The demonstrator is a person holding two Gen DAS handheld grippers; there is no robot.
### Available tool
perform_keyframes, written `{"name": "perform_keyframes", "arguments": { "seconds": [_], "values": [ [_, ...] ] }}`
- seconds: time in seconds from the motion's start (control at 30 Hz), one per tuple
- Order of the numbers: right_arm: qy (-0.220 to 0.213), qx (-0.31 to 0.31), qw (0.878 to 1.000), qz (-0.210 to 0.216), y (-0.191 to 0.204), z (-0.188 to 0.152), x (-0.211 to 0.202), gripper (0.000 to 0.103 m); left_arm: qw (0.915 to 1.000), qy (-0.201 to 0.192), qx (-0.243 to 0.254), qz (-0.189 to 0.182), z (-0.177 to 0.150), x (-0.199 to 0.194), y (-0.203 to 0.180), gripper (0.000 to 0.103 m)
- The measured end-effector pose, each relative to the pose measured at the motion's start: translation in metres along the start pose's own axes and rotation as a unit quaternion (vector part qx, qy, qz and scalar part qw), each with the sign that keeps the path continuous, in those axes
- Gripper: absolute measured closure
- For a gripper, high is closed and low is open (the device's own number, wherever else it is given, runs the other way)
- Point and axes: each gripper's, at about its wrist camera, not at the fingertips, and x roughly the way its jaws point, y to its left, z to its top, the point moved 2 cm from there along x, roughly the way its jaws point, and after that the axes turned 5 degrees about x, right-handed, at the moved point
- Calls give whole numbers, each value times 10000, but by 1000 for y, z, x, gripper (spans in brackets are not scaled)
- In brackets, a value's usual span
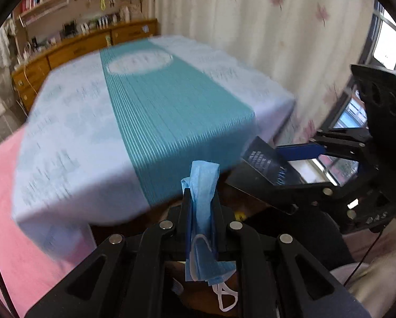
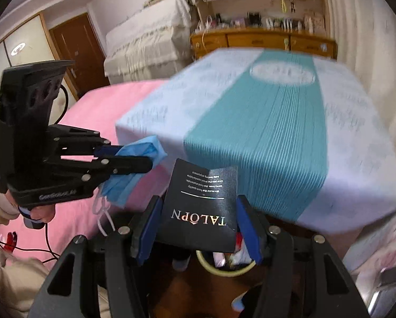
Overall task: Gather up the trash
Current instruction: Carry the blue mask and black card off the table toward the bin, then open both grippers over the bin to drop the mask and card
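Left claw (image 1: 200, 204) clamped tight on a crumpled blue face mask (image 1: 202, 185), white ear loops (image 1: 225, 298) dangling loose below the fingers. Right claw (image 2: 198, 212) closed part-way on a black card packet (image 2: 202, 206) printed "TALOPN", pinched by its side edges between the blue pads (image 2: 247, 228). Both pieces held in the air just off the foot of the bed (image 2: 264, 122) with its teal-striped cover, the two claws near each other. Below the right claw, what looks like a bin (image 2: 224, 269) with wrappers inside, only partly seen. Likely trouble from here: edge-only hold on the stiff packet, so easy to buckle or swivel and drop beside the bin; loops prone to snagging on the claw linkage at release, leaving the mask hanging; mask light and springy, apt to drift past the rim if let go from high up; crowded claws liable to knock together over one small opening.
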Motion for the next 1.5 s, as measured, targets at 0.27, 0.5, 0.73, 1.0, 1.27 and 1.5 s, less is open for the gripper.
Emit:
{"name": "perform_keyframes", "arguments": {
  "seconds": [0.27, 0.5, 0.73, 1.0, 1.27, 1.5],
  "values": [
    [344, 179, 9991, -174, -40, -53, 72, 46, 9975, 595, -266, -266, -73, 97, -4, 94],
    [400, 405, 9981, -238, -65, -72, 134, 46, 9962, 709, -493, -140, -94, 170, 7, 94],
    [612, 722, 9953, -187, -82, -90, 182, 45, 9921, 883, -866, -192, -109, 215, 29, 93],
    [853, 648, 9941, -195, -91, -100, 222, 42, 9900, 1220, -704, 27, -116, 256, 37, 88],
    [1183, 654, 9902, -347, -98, -108, 250, 40, 9890, 1306, -679, 158, -117, 277, 47, 57],
    [1154, 690, 9900, -436, -104, -111, 255, 30, 9850, 1417, -970, 177, -120, 286, 64, 30]
  ]
}}
